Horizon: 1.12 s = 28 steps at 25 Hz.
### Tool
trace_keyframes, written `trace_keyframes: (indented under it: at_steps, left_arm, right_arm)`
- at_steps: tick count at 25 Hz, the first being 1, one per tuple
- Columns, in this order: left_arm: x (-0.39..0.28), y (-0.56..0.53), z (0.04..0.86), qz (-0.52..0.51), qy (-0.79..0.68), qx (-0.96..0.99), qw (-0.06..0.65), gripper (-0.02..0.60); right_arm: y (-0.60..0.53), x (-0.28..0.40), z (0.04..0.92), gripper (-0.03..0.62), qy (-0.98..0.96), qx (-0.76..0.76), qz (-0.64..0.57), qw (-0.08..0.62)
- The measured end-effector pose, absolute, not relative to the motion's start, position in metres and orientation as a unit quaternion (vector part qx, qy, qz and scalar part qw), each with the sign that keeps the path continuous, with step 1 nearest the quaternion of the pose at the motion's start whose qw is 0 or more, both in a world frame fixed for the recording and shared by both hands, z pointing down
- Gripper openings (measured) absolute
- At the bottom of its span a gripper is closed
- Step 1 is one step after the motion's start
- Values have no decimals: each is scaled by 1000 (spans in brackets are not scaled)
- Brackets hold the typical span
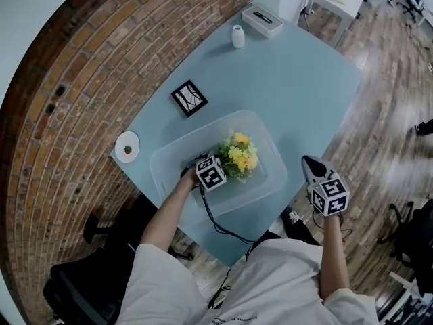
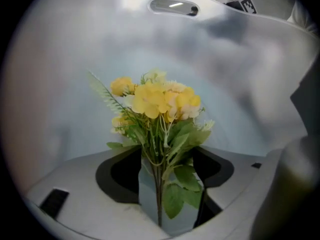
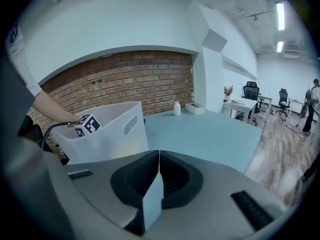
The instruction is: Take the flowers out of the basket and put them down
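A bunch of yellow flowers [image 1: 241,156] with green leaves lies inside the translucent plastic basket [image 1: 177,152] on the pale blue table. My left gripper [image 1: 220,170] reaches into the basket from the near side. In the left gripper view its jaws stand wide apart around the stems [image 2: 159,184] of the flowers [image 2: 157,100], and the pads do not press on them. The basket wall [image 2: 100,49] fills the background there. My right gripper [image 1: 312,162] hovers over the table's near right edge, outside the basket [image 3: 107,134], shut [image 3: 159,156] and empty.
On the table behind the basket are a black-framed picture [image 1: 189,98], a small white dish [image 1: 127,145] at the left edge, a white bottle [image 1: 238,36] and a white box [image 1: 262,20]. A brick wall runs along the left. A black chair [image 1: 81,276] stands near my left side.
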<state>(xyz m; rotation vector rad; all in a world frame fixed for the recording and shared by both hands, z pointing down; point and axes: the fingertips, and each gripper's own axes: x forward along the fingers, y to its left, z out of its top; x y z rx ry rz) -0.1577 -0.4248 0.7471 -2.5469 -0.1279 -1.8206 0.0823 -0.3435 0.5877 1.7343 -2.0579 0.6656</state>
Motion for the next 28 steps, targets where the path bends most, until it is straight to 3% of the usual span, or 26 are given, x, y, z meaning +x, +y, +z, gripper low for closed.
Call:
trace_keyframes:
  at_steps: [8, 11, 17, 28]
  left_arm:
    - [-157, -430, 764, -600, -22, -799, 31, 329]
    - [-156, -431, 767, -601, -7, -798, 33, 247]
    - [-159, -444, 750, -593, 41, -804, 19, 156]
    - [-162, -451, 669, -543, 145, -827, -9, 147]
  right_arm:
    - [-341, 87, 592, 3, -728, 616, 239, 182]
    - [-341, 88, 590, 3, -728, 617, 241, 175]
    - [-341, 84, 587, 3, -735, 612, 241, 165]
    - [-367, 59, 575, 3, -786, 560, 224, 137]
